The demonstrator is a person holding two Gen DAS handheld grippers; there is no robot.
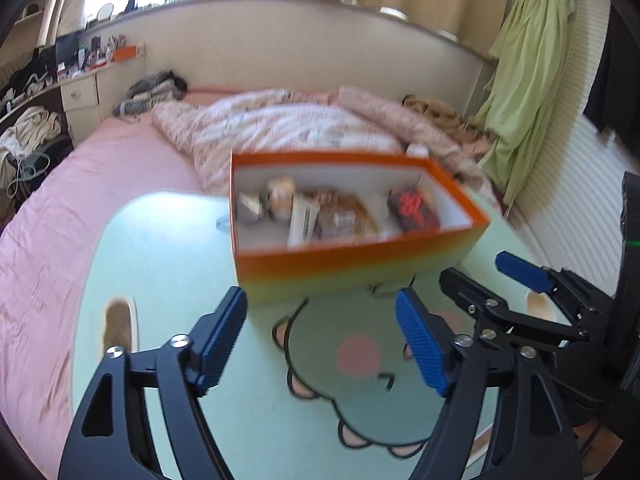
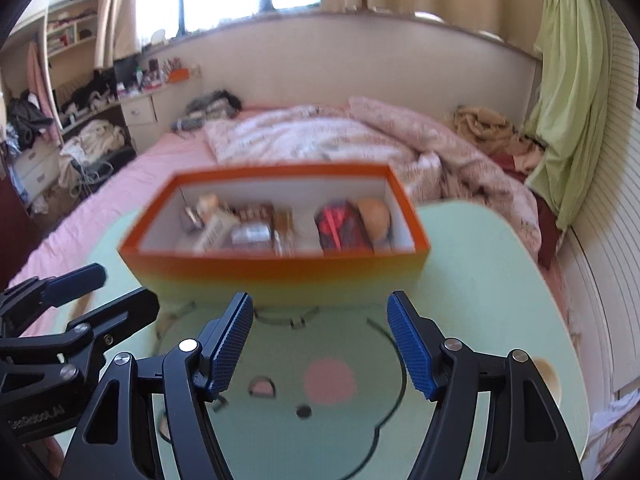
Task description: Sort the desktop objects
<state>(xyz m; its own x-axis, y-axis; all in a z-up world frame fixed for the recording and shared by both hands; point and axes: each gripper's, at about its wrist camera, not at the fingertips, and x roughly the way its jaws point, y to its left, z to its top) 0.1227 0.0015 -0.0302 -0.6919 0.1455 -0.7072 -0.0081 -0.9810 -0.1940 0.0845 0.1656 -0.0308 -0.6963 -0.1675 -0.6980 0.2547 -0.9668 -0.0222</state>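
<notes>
An orange box [image 1: 352,260] with a white inside stands on the pale green cartoon table [image 1: 168,272]. It holds several small items, among them a red-and-black pack [image 1: 414,210] and a white tube [image 1: 304,222]. My left gripper [image 1: 324,336] is open and empty, just in front of the box. The right gripper [image 1: 456,276] shows at its right, open. In the right wrist view the box [image 2: 276,268] is ahead of my open, empty right gripper [image 2: 320,340]. The red-and-black pack [image 2: 344,228] lies inside. The left gripper [image 2: 116,284] shows at the left. Both views are blurred.
The table sits on a bed with a pink sheet [image 1: 44,216] and a rumpled quilt [image 1: 280,124]. A green cloth [image 1: 528,80] hangs at the right by a white radiator [image 2: 608,280]. A cluttered desk [image 2: 80,108] stands far left.
</notes>
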